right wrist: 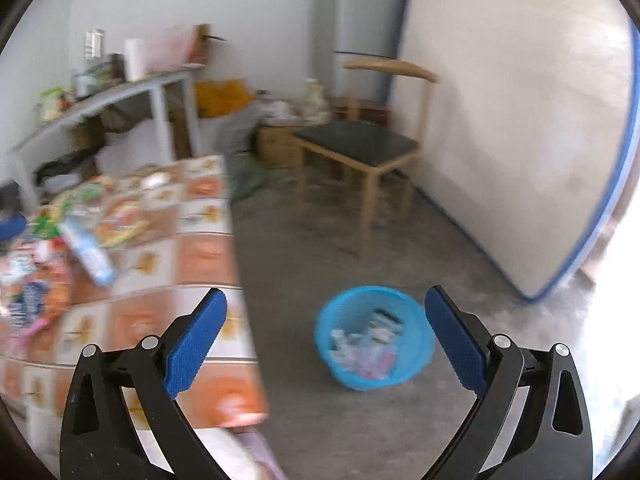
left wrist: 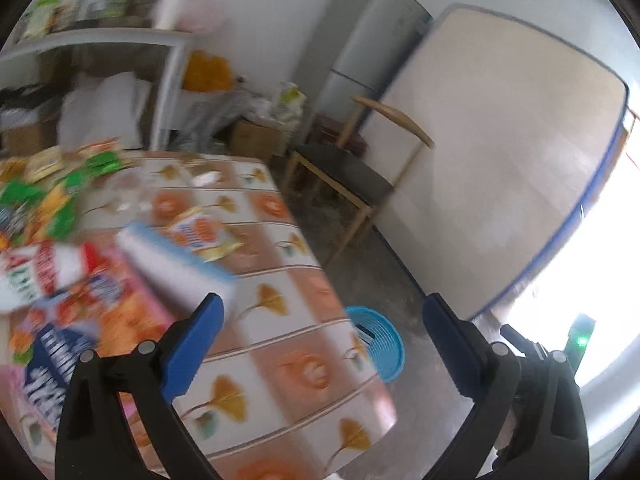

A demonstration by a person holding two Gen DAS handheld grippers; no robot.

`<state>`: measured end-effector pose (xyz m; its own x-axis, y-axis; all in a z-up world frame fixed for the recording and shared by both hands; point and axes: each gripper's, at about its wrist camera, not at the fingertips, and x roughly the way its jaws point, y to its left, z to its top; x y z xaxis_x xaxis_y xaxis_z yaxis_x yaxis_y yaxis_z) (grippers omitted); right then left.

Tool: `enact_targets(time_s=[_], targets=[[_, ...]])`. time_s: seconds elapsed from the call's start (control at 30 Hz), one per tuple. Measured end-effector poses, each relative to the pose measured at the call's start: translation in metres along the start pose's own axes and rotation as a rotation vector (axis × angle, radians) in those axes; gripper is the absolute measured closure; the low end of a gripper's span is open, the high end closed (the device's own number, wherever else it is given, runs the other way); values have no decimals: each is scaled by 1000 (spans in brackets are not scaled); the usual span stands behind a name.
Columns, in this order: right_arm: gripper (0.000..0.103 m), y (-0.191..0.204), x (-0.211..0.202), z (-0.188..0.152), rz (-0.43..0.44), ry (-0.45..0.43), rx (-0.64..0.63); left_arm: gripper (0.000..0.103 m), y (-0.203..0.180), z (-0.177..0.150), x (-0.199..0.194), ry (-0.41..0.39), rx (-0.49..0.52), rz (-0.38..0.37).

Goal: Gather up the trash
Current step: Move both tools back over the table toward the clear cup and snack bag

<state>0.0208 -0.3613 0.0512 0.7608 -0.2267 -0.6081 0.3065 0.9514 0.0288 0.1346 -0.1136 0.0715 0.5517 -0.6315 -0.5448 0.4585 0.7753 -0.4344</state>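
Trash [left wrist: 60,264] lies heaped on my table [left wrist: 280,320], and the table is my landmark throughout.

From the left wrist view, my left tongs [left wrist: 322,312] stand wide apart with nothing between the blue pads [left wrist: 196,344]. The wrappers and boxes crowd the table's left half, so they lie left of and ahead of these tongs. Nearest is a white and light-blue box [left wrist: 176,268], just beyond my left pad, its long axis slanting from the table's middle down toward that pad. Beside it sit an orange packet [left wrist: 200,234], a red-and-white packet and green wrappers further back. Lettering shows on the blue and red packs, but blur keeps me from reading any brand. The blue bin [left wrist: 380,344] peeks out on the floor just past the table's right edge.

From the right wrist view, my right tongs [right wrist: 326,320] are likewise spread and empty. They point at the floor off the table's right side, where the bin [right wrist: 374,336] sits between the pads, already holding pale scraps. The trash on the table [right wrist: 208,272] is well off to their left, the blue-white box [right wrist: 86,250] included.

I judge my left hand nearer the pile, so the next pick should fall to it, reaching leftward.
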Motion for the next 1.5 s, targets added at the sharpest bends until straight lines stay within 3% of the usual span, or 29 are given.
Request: enact_targets(time_s=[0.27,0.43,0.57,0.67,0.77,0.9,1.07,1.17,1.43,1.5], targets=[[8,69,-18,22,288,-46,11,6,76,-28,-63,-119,-66,82],[8,103,-4,33,435,36,64,6,103,-46,-90,-151,-21,203],[11,123,9,40,516,118,110,6,119,-55,-97,-145,-32,237],[14,125,24,52,561,178,167,6,118,-55,-98,-151,21,269],[15,125,42,67,603,228,221,6,118,-36,-96,-164,60,273],[17,132,75,84,604,324,233,6,130,6,-93,-176,35,263],[24,133,126,92,641,495,341,6,159,77,-63,-67,-44,203],[30,133,154,89,675,618,436,6,171,110,-31,11,-37,184],[42,138,206,78,667,784,531,12,175,146,52,175,94,182],[44,137,217,74,659,817,563,13,172,151,66,184,125,177]])
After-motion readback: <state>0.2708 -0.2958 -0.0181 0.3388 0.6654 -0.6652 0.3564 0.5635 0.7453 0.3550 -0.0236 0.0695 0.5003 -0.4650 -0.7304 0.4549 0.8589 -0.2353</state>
